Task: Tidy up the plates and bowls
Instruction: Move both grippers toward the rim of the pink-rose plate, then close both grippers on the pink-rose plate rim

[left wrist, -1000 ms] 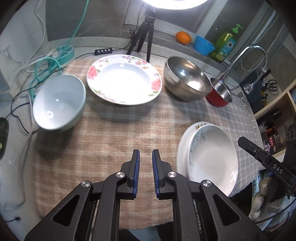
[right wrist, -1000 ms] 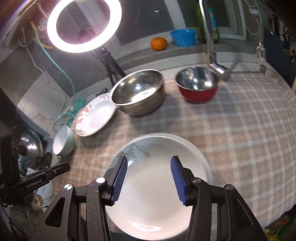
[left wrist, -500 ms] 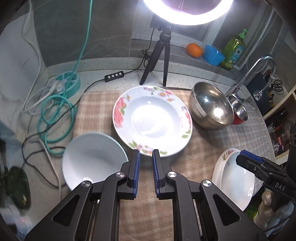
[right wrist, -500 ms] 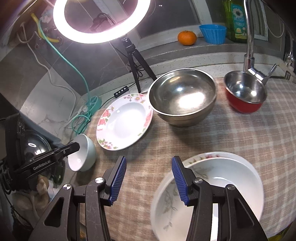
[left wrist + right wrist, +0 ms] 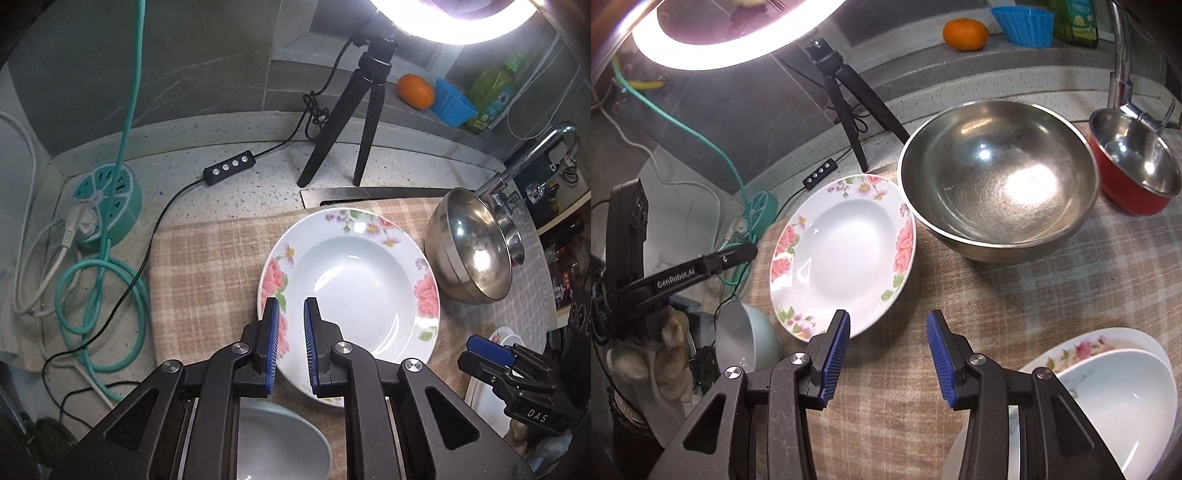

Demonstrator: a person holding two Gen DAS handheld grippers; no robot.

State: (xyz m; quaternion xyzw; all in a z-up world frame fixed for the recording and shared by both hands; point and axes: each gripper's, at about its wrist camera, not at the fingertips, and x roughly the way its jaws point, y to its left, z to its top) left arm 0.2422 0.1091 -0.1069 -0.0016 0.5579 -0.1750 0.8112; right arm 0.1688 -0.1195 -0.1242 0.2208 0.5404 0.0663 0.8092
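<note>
A rose-patterned deep plate [image 5: 354, 284] [image 5: 846, 251] lies on the checked cloth. My left gripper [image 5: 289, 308] hovers over its near-left rim, jaws narrowly apart and empty. A pale bowl [image 5: 280, 439] [image 5: 746, 339] sits below it, partly hidden by the fingers. My right gripper [image 5: 886, 321] is open and empty above the cloth, just before the plate's near edge. A white bowl stacked in a floral plate [image 5: 1115, 391] sits at its right. A large steel bowl [image 5: 997, 188] [image 5: 469, 247] and a red-sided steel bowl [image 5: 1134, 162] stand behind.
A ring light tripod [image 5: 354, 122] stands behind the plate, with its cable and remote [image 5: 229, 168]. A teal power hub [image 5: 107, 199] and coiled cords lie at left. A faucet [image 5: 1119, 74], an orange [image 5: 966, 33] and a blue cup [image 5: 1027, 22] are at the back.
Both grippers have moved forward towards the rose plate. The left gripper passed over the pale bowl to the plate's rim. The right gripper left the stacked white bowl behind at its right.
</note>
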